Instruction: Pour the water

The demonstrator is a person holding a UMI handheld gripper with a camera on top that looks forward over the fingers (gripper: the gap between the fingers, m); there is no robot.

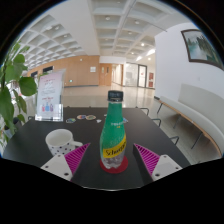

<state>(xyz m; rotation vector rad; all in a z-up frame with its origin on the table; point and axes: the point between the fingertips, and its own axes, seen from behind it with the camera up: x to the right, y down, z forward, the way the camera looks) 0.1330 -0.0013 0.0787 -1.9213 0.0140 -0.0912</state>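
The claw (112, 158) stands wide open with nothing in its hold, its two fingers spread apart and their pink pads (76, 157) facing inward across a broad gap. Between the fingers, a little ahead of the tips, a green plastic bottle (114, 132) stands upright on the dark table (150, 130), free of both pads with clear space at either side; it has a dark green cap, a yellow label with lettering and a red base. To the left of the left finger, just beside its tip, sits a small white cup (60, 140) on the same table. Further left, beyond the cup, a clear upright sign holder (49, 96) stands on the table, and green plant leaves (12, 85) hang in at the far left. Beyond the bottle the table runs on toward a bright hall with a coffered ceiling, and a framed picture (197, 45) hangs on the wall off to the right, well beyond the right finger
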